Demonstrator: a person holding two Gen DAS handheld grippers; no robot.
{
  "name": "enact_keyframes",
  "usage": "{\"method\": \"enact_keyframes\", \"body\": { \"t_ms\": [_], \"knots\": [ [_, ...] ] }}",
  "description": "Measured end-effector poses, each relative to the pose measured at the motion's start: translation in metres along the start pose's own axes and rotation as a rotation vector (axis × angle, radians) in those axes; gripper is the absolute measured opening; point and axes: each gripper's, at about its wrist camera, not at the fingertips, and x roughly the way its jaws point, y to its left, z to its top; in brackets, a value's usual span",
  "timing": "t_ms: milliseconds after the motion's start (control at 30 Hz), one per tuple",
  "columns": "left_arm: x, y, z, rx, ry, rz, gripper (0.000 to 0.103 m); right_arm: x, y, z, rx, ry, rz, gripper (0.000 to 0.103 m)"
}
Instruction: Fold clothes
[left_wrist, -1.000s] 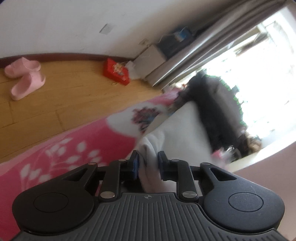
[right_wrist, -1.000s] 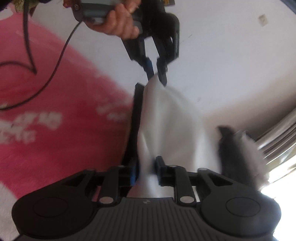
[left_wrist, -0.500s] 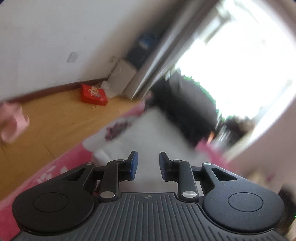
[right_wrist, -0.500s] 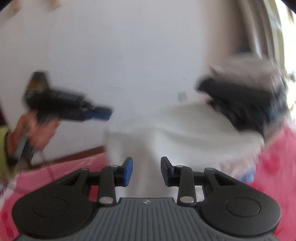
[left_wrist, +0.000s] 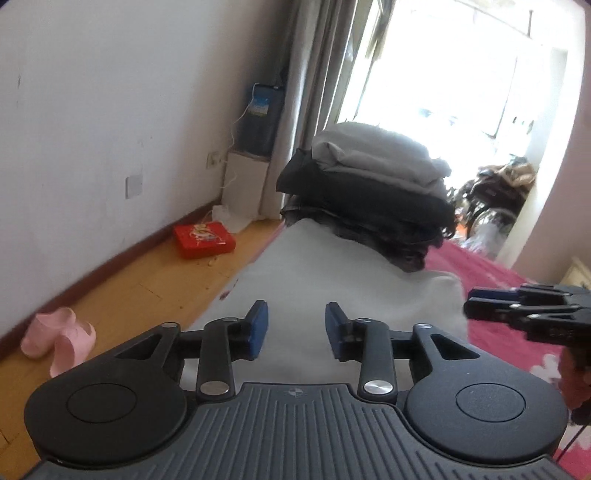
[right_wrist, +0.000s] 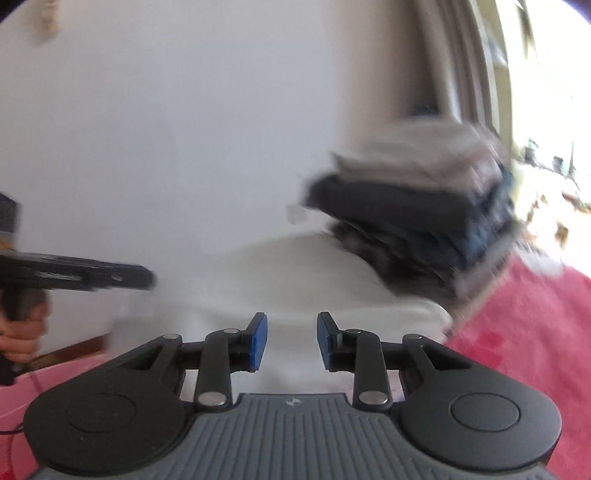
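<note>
Left wrist: white garment (left_wrist: 332, 280) flat, smooth, beside folded stack (left_wrist: 369, 192)

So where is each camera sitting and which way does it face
Left wrist: on the left claw, looking along the white garment to the folded stack; the right claw shows.
Right wrist: on the right claw, same direction; the left claw and hand show.
Shared: garment, stack, pink blanket.

A home bedroom. A pink flowered bedspread (left_wrist: 495, 280) carries a stack of folded grey and black clothes (left_wrist: 369, 192). Pink rubber slippers (left_wrist: 59, 339) lie on the wooden plank floor (left_wrist: 147, 291) at left, grey curtains (left_wrist: 314, 74) beyond.
</note>
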Motion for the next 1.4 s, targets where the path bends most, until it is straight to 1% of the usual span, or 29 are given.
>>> {"method": "enact_keyframes", "body": {
  "t_ms": [33, 67, 133, 167, 233, 300, 367, 433, 500, 533, 600, 633, 700, 733, 800, 867, 900, 933, 967, 1000, 1033, 1067, 1133, 1200, 1233, 1267, 1300, 1333, 1400],
  "knots": [
    [0.011, 0.001, -0.002, 0.001, 0.023, 0.018, 0.034, 0.012, -0.01, -0.007, 0.009, 0.04, -0.024, 0.03],
    [0.02, 0.005, -0.007, -0.004, 0.043, 0.032, 0.034, 0.015, -0.019, -0.018, 0.028, 0.077, -0.032, 0.023],
    [0.025, 0.009, -0.012, -0.018, 0.045, 0.04, 0.033, 0.022, -0.037, -0.04, 0.065, 0.145, -0.047, 0.024],
    [0.025, 0.01, -0.014, -0.026, 0.039, 0.04, 0.033, 0.014, -0.041, -0.039, 0.072, 0.146, -0.057, 0.024],
    [0.024, 0.01, -0.015, -0.029, 0.036, 0.044, 0.034, 0.0, -0.048, -0.029, 0.065, 0.125, -0.079, 0.025],
    [0.023, 0.011, -0.013, -0.037, 0.042, 0.047, 0.034, -0.01, -0.05, -0.014, 0.073, 0.06, -0.075, 0.024],
    [0.023, 0.008, -0.011, -0.035, 0.045, 0.059, 0.034, -0.007, -0.053, 0.006, 0.095, -0.009, -0.069, 0.024],
    [0.023, 0.005, -0.011, -0.041, 0.041, 0.076, 0.034, 0.009, -0.061, 0.018, 0.137, -0.026, -0.064, 0.024],
    [0.021, 0.003, -0.01, -0.054, 0.034, 0.092, 0.034, 0.04, -0.075, 0.014, 0.144, 0.059, -0.176, 0.022],
    [0.02, 0.002, -0.009, -0.066, 0.03, 0.1, 0.034, 0.053, -0.083, 0.012, 0.155, 0.098, -0.229, 0.028],
    [0.009, -0.002, -0.005, -0.076, 0.003, 0.13, 0.034, 0.051, -0.104, 0.008, 0.265, 0.118, -0.288, 0.027],
    [0.0, -0.008, -0.004, -0.063, -0.018, 0.136, 0.034, 0.039, -0.104, 0.011, 0.256, 0.096, -0.295, 0.027],
    [-0.022, -0.025, -0.002, 0.002, -0.055, 0.115, 0.036, 0.009, -0.091, 0.016, 0.184, 0.029, -0.252, 0.027],
    [-0.029, -0.037, -0.005, 0.051, -0.055, 0.093, 0.036, -0.006, -0.084, 0.018, 0.149, 0.0, -0.226, 0.027],
    [-0.039, -0.066, -0.015, 0.156, -0.026, 0.03, 0.038, -0.019, -0.069, 0.016, 0.089, -0.006, -0.126, 0.027],
    [-0.035, -0.096, -0.032, 0.259, 0.044, -0.038, 0.038, -0.031, -0.054, 0.013, 0.032, -0.007, -0.031, 0.026],
    [-0.028, -0.111, -0.044, 0.309, 0.096, -0.057, 0.038, -0.024, -0.05, 0.008, 0.021, 0.033, -0.026, 0.026],
    [-0.02, -0.123, -0.058, 0.347, 0.14, -0.052, 0.038, -0.016, -0.045, 0.003, 0.01, 0.074, -0.026, 0.026],
    [-0.014, -0.134, -0.072, 0.378, 0.177, -0.037, 0.037, -0.004, -0.044, -0.004, -0.006, 0.129, -0.065, 0.026],
    [-0.012, -0.142, -0.082, 0.396, 0.193, -0.019, 0.037, 0.006, -0.046, -0.01, -0.018, 0.163, -0.136, 0.026],
    [-0.016, -0.147, -0.087, 0.398, 0.184, 0.002, 0.037, 0.006, -0.055, -0.013, 0.022, 0.169, -0.175, 0.027],
    [-0.023, -0.149, -0.089, 0.373, 0.18, 0.011, 0.037, 0.004, -0.064, -0.015, 0.067, 0.174, -0.211, 0.027],
    [-0.049, -0.149, -0.087, 0.298, 0.182, 0.007, 0.038, -0.027, -0.082, -0.015, 0.186, 0.153, -0.232, 0.028],
    [-0.077, -0.152, -0.085, 0.256, 0.184, 0.006, 0.039, -0.064, -0.082, -0.016, 0.178, 0.153, -0.208, 0.028],
    [-0.091, -0.158, -0.086, 0.262, 0.188, 0.009, 0.041, -0.081, -0.078, -0.018, 0.157, 0.163, -0.196, 0.028],
    [-0.105, -0.164, -0.086, 0.267, 0.193, 0.018, 0.046, -0.097, -0.07, -0.02, 0.129, 0.188, -0.184, 0.028],
    [-0.119, -0.17, -0.087, 0.266, 0.196, 0.03, 0.055, -0.114, -0.062, -0.023, 0.103, 0.213, -0.171, 0.028],
    [-0.131, -0.176, -0.088, 0.256, 0.194, 0.047, 0.059, -0.13, -0.049, -0.028, 0.087, 0.239, -0.15, 0.029],
    [-0.151, -0.191, -0.088, 0.226, 0.178, 0.062, 0.073, -0.168, -0.022, -0.043, 0.068, 0.269, -0.131, 0.037]
  ]
}}
